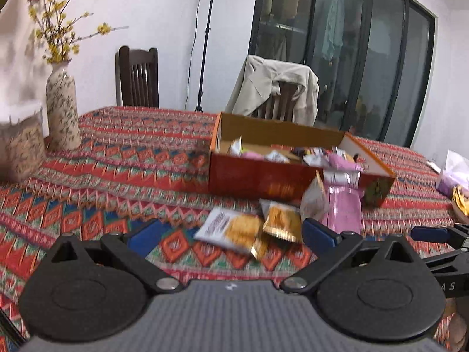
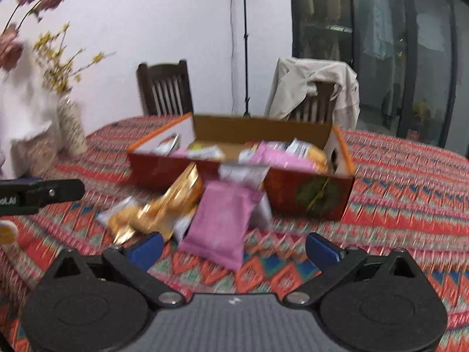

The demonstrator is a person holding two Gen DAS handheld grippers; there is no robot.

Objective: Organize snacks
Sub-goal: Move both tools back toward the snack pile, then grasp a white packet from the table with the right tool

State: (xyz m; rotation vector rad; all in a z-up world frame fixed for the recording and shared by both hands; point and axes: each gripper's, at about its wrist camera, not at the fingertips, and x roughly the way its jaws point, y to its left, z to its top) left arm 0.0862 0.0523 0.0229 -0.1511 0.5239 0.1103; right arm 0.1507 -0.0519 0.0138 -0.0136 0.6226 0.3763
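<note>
Nearest, the left gripper (image 1: 231,236) and the right gripper (image 2: 233,249) are each held above the red zigzag-patterned tablecloth (image 1: 117,176) with blue-padded fingers (image 1: 145,236) spread wide and nothing between them. Just beyond, loose snacks lie heaped against the near wall of the red cardboard box (image 2: 307,193): one pink foil snack packet (image 2: 219,223), leaning on that wall, and at least two white-and-gold cracker packets (image 1: 231,228). More packets, too blurred to count, are held inside the open box. At the far left edge, one speckled ceramic vase (image 1: 61,108) is stood. Two dark wooden chairs (image 1: 137,77) are seen behind the table.
</note>
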